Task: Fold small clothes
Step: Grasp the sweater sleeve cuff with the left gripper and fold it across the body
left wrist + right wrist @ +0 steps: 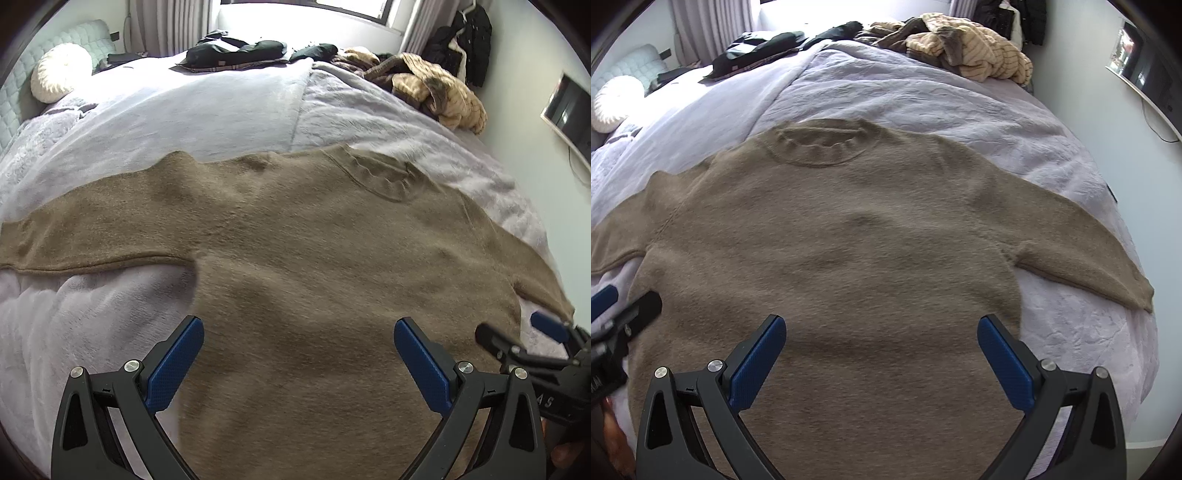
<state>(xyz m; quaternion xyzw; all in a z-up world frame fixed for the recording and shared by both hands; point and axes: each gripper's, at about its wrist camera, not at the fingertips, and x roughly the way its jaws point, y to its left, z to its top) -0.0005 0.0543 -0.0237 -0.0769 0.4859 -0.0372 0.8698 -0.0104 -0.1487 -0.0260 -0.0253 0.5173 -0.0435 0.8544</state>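
The sweater [849, 240] filling the middle of the frame is a plain tan-brown, lying on a pale lilac bedspread [923, 99]. The gripper pads [757, 360] at the bottom are blue with a fine dotted texture, on black frames. At upper right, a cream garment [990, 55] carries thin dark stripes; at upper left, black clothes [757, 48] and a white round cushion [615, 103].

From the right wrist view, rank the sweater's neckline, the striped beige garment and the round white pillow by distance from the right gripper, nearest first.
1. Neckline of the sweater, ahead of the right gripper, slightly left.
2. Striped beige garment, far right.
3. Round white pillow, far left; too close to call against 2.
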